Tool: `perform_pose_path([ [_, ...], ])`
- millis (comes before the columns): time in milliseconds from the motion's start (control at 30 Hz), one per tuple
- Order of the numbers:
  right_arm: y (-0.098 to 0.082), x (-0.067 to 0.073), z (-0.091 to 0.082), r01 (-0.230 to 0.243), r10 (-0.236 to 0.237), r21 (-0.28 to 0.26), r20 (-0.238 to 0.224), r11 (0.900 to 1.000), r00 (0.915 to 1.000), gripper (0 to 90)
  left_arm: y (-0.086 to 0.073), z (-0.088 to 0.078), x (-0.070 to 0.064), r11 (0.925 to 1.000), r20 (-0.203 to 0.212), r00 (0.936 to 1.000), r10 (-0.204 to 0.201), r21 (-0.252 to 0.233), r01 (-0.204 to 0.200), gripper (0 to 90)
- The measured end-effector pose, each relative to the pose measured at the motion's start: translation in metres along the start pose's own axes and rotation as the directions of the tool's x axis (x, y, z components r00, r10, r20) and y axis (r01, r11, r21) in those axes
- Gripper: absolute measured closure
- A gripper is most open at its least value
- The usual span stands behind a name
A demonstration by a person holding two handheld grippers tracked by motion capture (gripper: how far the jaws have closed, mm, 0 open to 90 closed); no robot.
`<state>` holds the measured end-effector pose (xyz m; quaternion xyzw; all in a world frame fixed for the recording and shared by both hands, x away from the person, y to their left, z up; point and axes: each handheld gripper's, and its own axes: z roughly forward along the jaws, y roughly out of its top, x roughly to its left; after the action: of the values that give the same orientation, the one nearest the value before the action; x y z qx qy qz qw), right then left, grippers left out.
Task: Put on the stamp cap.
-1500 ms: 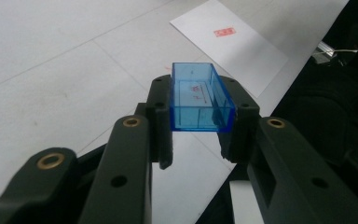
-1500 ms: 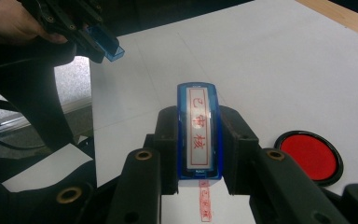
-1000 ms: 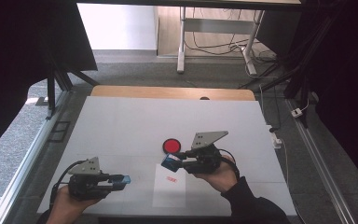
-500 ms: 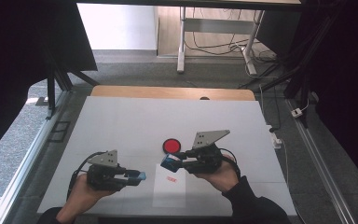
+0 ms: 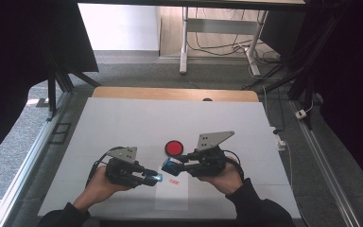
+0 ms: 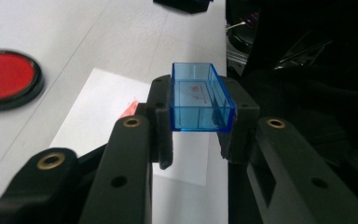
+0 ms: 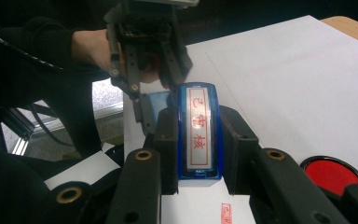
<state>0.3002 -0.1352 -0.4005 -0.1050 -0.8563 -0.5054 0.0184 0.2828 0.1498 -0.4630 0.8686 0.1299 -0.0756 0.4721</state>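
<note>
Stamp (image 7: 199, 133) clamped between right gripper (image 7: 196, 140) jaws, cap (image 6: 199, 96) between left gripper (image 6: 195, 128) jaws

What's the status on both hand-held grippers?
Left hand-held gripper shut on clear blue plastic cap. Right hand-held gripper shut on blue rectangular stamp. Nothing between.

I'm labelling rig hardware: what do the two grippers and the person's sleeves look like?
Both the left gripper and the right gripper are black, with brass-coloured rivets on their jaws. Each carries a grey three-cornered plate and trails a black cable. The sleeves are dark.
</note>
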Motion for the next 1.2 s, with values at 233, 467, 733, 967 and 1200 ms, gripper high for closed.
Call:
perform_pose_path([
  [233,0.002,0.003,-0.001,0.017,-0.018,-0.008,-0.032,1.0,0.9993,71.4,0.012,0.01,0.004,0.9985,0.048,0.9974,0.055,0.0,-0.055,68.5],
  [467,0.003,0.006,0.0,0.026,-0.027,-0.008,-0.057,1.0,0.998,71.4,0.018,0.018,0.007,0.9943,0.08,0.9914,0.103,0.018,-0.105,68.5],
  [733,0.002,0.008,0.005,0.037,-0.036,0.018,-0.076,0.999,0.9965,71.4,0.021,0.02,0.007,0.9912,0.1,0.9867,0.128,0.02,-0.131,68.5],
  [967,0.002,0.009,0.007,0.043,-0.041,0.023,-0.085,0.999,0.9955,71.5,0.022,0.02,0.005,0.9885,0.103,0.9837,0.148,0.017,-0.15,68.7],
  [1200,0.001,0.01,0.009,0.053,-0.05,0.026,-0.101,0.998,0.9936,71.5,0.023,0.019,0.004,0.985,0.115,0.9786,0.171,0.007,-0.173,68.9],
])
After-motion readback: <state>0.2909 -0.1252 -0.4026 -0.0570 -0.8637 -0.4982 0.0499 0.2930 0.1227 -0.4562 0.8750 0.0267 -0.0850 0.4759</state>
